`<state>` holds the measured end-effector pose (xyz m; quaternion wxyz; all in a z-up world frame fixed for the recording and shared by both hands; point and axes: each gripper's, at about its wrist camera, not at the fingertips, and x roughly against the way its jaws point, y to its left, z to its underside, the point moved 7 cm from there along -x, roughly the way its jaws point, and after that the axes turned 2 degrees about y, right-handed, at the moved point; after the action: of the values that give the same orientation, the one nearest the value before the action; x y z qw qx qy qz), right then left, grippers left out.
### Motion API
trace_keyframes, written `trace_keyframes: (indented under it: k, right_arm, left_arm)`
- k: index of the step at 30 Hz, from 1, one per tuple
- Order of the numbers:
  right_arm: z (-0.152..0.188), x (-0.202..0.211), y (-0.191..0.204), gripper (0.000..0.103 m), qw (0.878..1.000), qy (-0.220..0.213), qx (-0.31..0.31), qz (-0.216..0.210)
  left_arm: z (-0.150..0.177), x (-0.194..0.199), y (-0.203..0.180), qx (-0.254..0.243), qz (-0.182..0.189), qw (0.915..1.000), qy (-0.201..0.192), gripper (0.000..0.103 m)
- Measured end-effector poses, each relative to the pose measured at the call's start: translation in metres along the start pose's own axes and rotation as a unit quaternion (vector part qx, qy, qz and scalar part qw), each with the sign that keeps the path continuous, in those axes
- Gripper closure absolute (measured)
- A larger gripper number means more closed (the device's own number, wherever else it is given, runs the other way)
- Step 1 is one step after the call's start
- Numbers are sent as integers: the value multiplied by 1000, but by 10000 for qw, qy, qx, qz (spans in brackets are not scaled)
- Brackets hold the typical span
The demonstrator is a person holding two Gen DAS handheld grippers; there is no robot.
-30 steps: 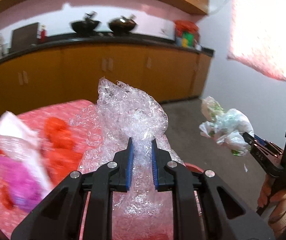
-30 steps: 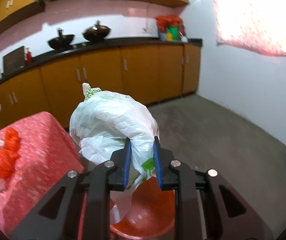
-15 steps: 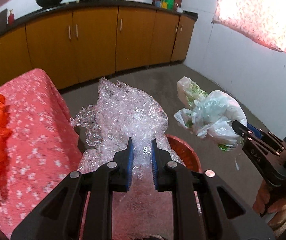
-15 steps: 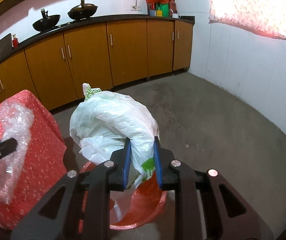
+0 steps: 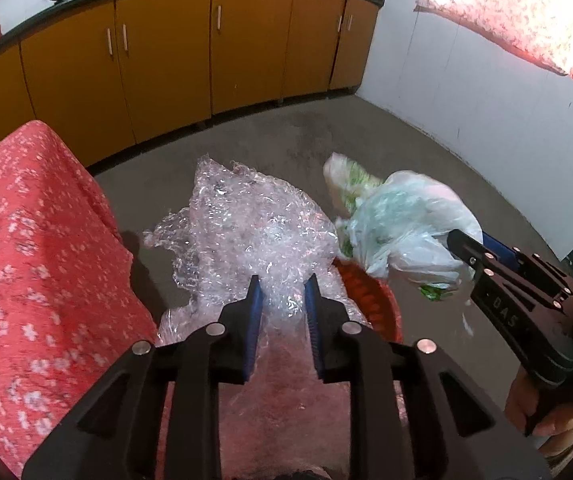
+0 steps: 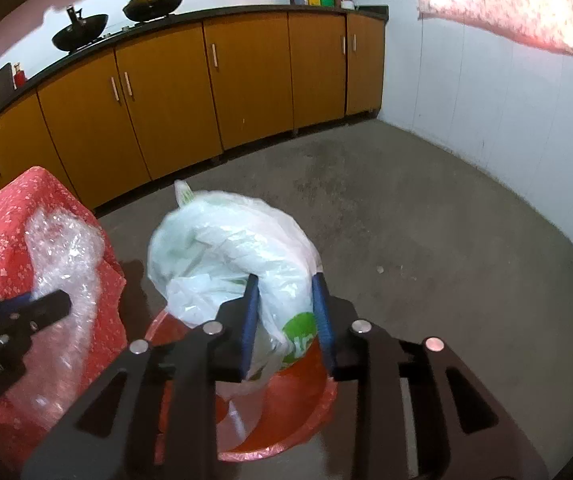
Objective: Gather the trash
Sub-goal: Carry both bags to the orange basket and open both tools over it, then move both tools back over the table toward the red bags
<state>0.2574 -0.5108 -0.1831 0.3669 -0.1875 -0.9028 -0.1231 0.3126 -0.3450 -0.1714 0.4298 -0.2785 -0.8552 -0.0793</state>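
Observation:
My left gripper (image 5: 282,292) is shut on a crumpled sheet of clear bubble wrap (image 5: 246,232), held in the air beside the table edge. My right gripper (image 6: 286,292) is shut on a white plastic bag with green print (image 6: 230,248), held over a red-orange bin (image 6: 286,404) on the floor. In the left wrist view the bag (image 5: 402,224) and right gripper (image 5: 482,256) are to the right, and the bin rim (image 5: 370,296) shows under the bubble wrap. In the right wrist view the bubble wrap (image 6: 66,252) and left gripper (image 6: 46,308) are at left.
A table with a red flowered cloth (image 5: 26,260) stands at left, close to the bin. Orange cabinets (image 6: 246,80) with a dark counter and woks run along the far wall. Grey concrete floor (image 6: 406,220) lies between them and a white tiled wall (image 6: 506,120) at right.
Both grippers have moved off the table toward the floor and tilted down, carrying the bubble wrap and the bag. The bin now lies under both.

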Motion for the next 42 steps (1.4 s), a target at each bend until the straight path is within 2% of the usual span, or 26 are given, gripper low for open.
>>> trace_keyframes:
  k: [7,15,22,27,31,35,38,40,42]
  right_arm:
    - [7,-11,-7,71,9999,90,-103,26]
    - [6,-2,-10,70,9999,-18,-108,126]
    - [-5,26,24,68,9992,-295,240,-100]
    - [-16,53,78,67,9959,-476,532,-553]
    - [-23,79,141,67,9885,-593,864,-1094]
    - [-23,104,211,66,9755,-655,1215,-1710]
    - [-19,122,266,61,9627,-664,1509,-2143]
    - [-13,130,299,61,9549,-637,1667,-2374]
    - [-9,131,333,59,9477,-469,1744,-2632]
  left_arm:
    - [2,-11,-4,40,-35,9999,104,65]
    - [1,4,8,237,-78,9997,2,64]
    - [2,51,39,580,-219,9974,-373,64]
    - [4,102,66,690,-476,9928,-854,58]
    - [12,152,102,784,-912,9839,-1321,55]
    - [29,201,150,990,-1505,9687,-1707,53]
    - [49,236,196,1270,-2039,9517,-1912,51]
    - [68,261,229,1518,-2411,9370,-2020,48]
    - [80,277,253,1718,-2661,9256,-2074,45]
